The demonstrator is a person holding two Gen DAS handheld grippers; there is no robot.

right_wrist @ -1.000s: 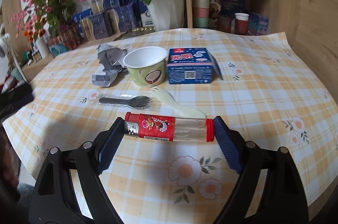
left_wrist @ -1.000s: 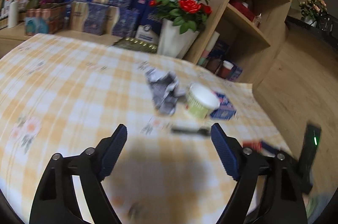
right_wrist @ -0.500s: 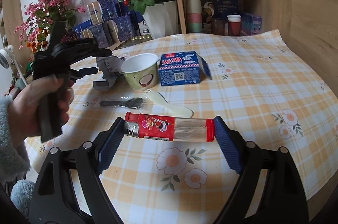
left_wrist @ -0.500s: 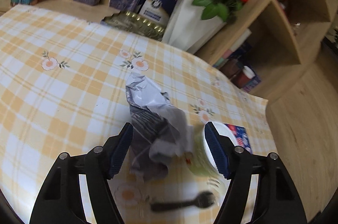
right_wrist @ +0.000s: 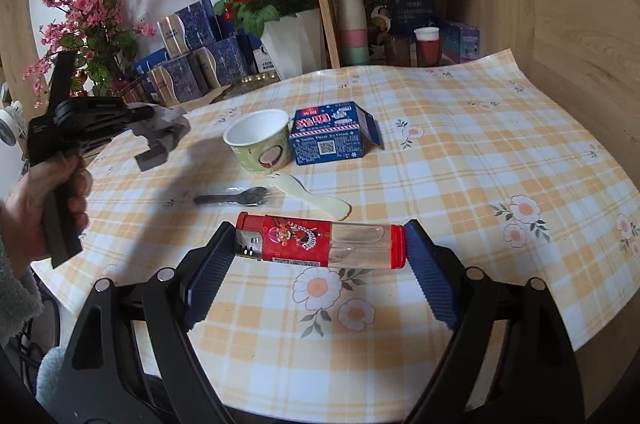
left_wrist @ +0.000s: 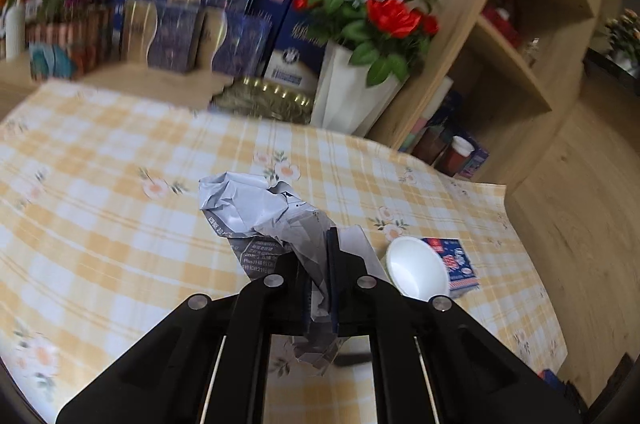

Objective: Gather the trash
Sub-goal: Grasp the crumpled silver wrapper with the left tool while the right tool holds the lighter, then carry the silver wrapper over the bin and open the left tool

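A blue carton (right_wrist: 331, 133) printed "Vanilla Flavor Ice Cream", with a QR code on its front and large white characters on its red-and-blue top, lies on the table (right_wrist: 460, 160) with one end flap hanging open. Just left of it stands an empty white-lined paper cup (right_wrist: 260, 140) with a green wall and a halved coconut pictured on it. The crumpled grey wrapper (left_wrist: 276, 224), its creased foil-like skin carrying small print in which only "Plus" can be made out, is pinched between the closed blue pads of the left gripper (left_wrist: 318, 280) and hangs clear of the table at its left side; the wrapper's bunched bulk juts forward past the fingertips while a tail trails back under them. In the right wrist view a hand (right_wrist: 48, 200) in a fuzzy grey sleeve holds that gripper's black handle.

The right gripper (right_wrist: 320, 264) is clamped end to end on a lighter-shaped clear plastic tube (right_wrist: 320, 241) with red caps, a metal striker end and a red cartoon label whose text is too small to read. Its long axis runs across the view, level, striker end to the left, held just above the yellow-and-white checked, flower-printed tablecloth.

Beyond the tube lie a black plastic spoon (right_wrist: 234, 198) in a clear sleeve, handle to the left, and a cream plastic spork (right_wrist: 316, 198) slanting from the cup toward the lower right.
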